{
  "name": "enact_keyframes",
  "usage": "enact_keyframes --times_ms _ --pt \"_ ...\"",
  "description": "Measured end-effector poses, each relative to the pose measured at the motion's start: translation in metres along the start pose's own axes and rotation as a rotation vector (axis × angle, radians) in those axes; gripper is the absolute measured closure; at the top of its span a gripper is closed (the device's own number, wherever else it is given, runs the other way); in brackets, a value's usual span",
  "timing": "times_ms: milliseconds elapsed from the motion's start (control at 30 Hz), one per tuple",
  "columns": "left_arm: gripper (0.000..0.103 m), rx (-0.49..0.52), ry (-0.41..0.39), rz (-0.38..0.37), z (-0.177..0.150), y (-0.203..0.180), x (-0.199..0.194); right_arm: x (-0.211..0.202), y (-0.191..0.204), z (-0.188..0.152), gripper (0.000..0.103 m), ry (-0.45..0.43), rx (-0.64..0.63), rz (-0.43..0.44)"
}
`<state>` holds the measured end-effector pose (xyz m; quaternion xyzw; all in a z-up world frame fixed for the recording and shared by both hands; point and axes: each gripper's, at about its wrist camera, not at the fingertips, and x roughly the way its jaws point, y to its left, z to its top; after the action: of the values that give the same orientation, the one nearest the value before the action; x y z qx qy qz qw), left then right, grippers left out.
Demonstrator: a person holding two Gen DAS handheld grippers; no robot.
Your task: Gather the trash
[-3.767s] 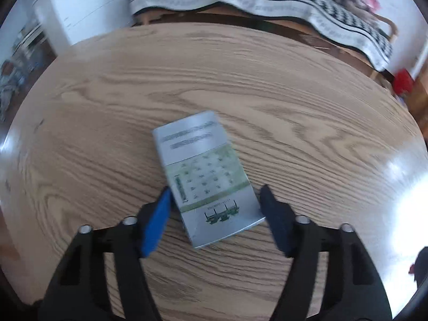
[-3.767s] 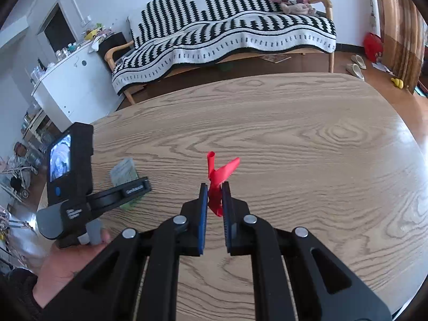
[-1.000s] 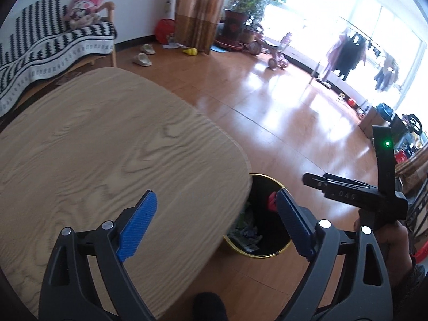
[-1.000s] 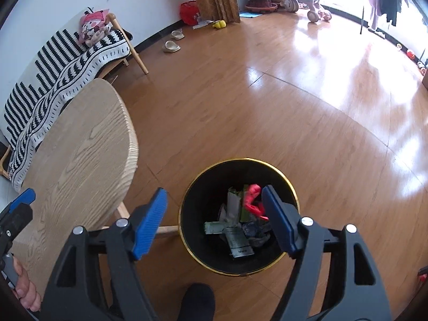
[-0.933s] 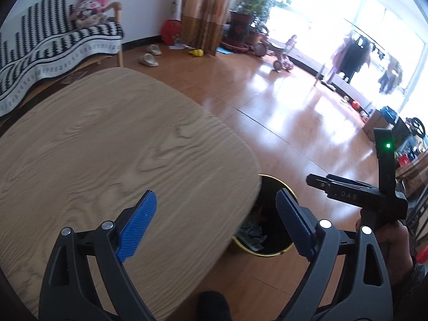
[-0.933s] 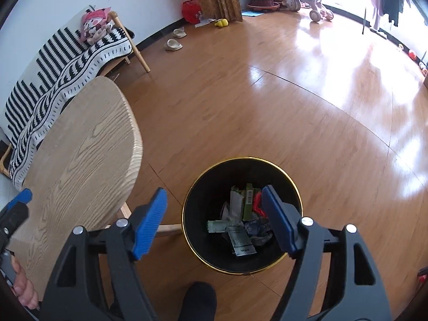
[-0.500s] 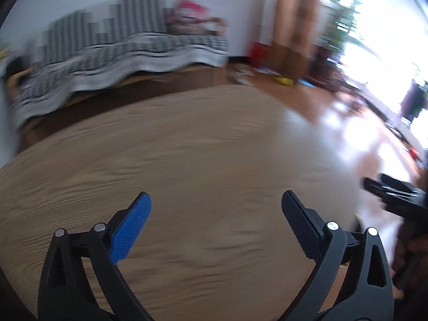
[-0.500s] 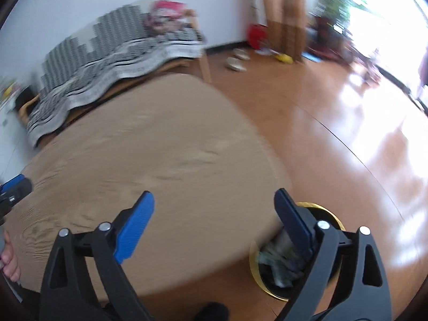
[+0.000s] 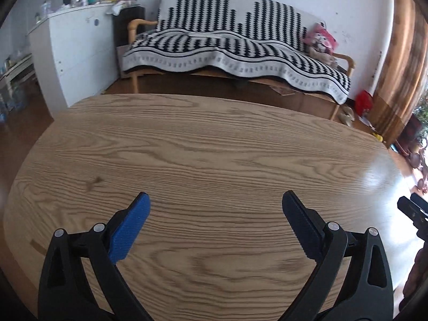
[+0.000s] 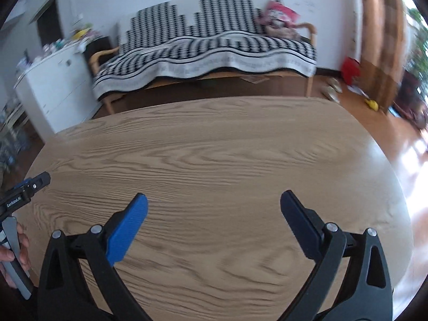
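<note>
My left gripper (image 9: 215, 214) is open and empty, held above the oval wooden table (image 9: 208, 149). My right gripper (image 10: 212, 211) is open and empty too, over the same table (image 10: 214, 144). No trash shows on the tabletop in either view. The bin is out of both views. The left gripper's body shows at the left edge of the right wrist view (image 10: 25, 190), and part of the right gripper shows at the right edge of the left wrist view (image 9: 413, 208).
A sofa with a black-and-white throw (image 9: 235, 40) stands behind the table. A white cabinet (image 9: 72, 50) is at the back left. A red object (image 9: 363, 103) and a curtain (image 9: 401, 61) are at the right, beside open wood floor (image 10: 401, 133).
Both grippers swung away from the bin on the floor and now face the table and sofa. The box and red scrap held earlier are gone from the jaws.
</note>
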<state>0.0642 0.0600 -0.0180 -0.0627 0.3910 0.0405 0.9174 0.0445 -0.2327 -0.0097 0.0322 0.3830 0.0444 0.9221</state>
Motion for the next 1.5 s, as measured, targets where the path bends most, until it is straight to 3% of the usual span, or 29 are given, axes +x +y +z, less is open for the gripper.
enact_keyframes --times_ms 233,367,1500 --pt "0.007 0.034 -0.01 0.052 0.002 0.016 0.0 0.023 0.046 0.008 0.007 0.006 -0.043 0.019" --pt "0.007 0.033 -0.01 0.035 0.003 0.016 -0.001 0.031 0.057 0.008 0.007 0.012 -0.048 0.016" --pt "0.007 0.058 -0.003 0.029 -0.006 0.001 -0.005 0.039 0.044 0.005 0.007 0.026 -0.035 -0.001"
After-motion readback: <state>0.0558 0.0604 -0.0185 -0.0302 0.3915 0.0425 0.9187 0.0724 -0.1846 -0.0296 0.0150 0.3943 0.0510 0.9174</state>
